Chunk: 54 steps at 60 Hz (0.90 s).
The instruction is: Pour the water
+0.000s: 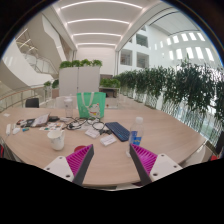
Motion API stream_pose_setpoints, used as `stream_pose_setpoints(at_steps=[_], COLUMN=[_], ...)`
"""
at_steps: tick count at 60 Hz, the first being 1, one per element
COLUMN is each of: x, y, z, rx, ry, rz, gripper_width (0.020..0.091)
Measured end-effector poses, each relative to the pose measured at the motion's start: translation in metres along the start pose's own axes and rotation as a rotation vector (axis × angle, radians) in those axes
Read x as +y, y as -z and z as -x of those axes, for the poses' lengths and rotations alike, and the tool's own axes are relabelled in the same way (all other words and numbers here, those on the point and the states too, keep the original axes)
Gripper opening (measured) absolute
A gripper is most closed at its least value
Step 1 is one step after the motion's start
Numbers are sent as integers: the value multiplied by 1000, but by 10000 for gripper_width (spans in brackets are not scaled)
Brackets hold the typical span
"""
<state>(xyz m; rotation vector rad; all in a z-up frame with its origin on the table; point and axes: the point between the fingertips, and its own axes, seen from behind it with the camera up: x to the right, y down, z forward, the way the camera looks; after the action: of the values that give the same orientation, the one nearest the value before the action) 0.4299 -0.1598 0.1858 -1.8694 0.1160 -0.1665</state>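
At the left of the bench (175, 140), a white cup (56, 140) is seen standing upright, with a scatter of small items (30, 123) behind it that are too small to be told apart. The cup is judged to be a likely receiver for the water, being upright and open-mouthed, though its contents cannot be seen.

Further right, near the middle, a green container (91, 103) is set toward the far side of the bench, beyond the gripper (111, 160); whether it holds water cannot be told. Just ahead of it lie some white papers (92, 130) and a dark blue flat object (118, 130), perhaps a notebook or a case. A small clear bottle-like thing (137, 125) stands to the right of that, and it may be the vessel to be poured from; this is a judgement only.

The gripper is held above the near edge of the bench, its fingers spread apart with nothing between them. Its pink pads (143, 158) face inward. Nothing is grasped, so the pouring is judged not yet begun.

At the right, a row of indoor plants (185, 85) is ranged along the windows.

No brand, label or writing can be read anywhere.
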Motion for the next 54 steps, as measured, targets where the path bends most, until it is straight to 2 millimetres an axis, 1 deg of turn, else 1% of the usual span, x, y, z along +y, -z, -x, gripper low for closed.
stream_pose_setpoints(at_steps=[3,4,5,8,14,19,25,28,30,31,33,35,40,42,43,44,45,46,48,51,54], x=[5,11,11,21,37,44,46,43,43,43,42,44,43,44,43,43,43,43,44,44,45], y=[-37,-47,-58,-91,-146,-185,-223,-238,-245,-249,-256,-261,-263,-266,-266,-267,-267,-267,-266,-270,-269], z=[-24,-31,-38,-59,-91,-107,-114,-118,-119,-119,-119,-117,-124,-121,-121,-120,-120,-121,-122,-120,-118], rx=[13,20,25,44,77,86,82,87,89,88,87,87,125,125,126,124,121,121,120,127,132], ry=[-26,-34,-40,-51,-61,-80,-102,-101,-97,-93,-82,-75,-113,-120,-123,-125,-128,-130,-136,-138,-141], rz=[-12,-19,-20,-15,-12,-21,-44,-64,-70,-71,-75,-75,-90,-91,-93,-92,-92,-90,-80,-63,-38], gripper_width=[813,811,811,805,813,814,817,799,750,715,624,502,477,473,453,453,453,437,435,402,377])
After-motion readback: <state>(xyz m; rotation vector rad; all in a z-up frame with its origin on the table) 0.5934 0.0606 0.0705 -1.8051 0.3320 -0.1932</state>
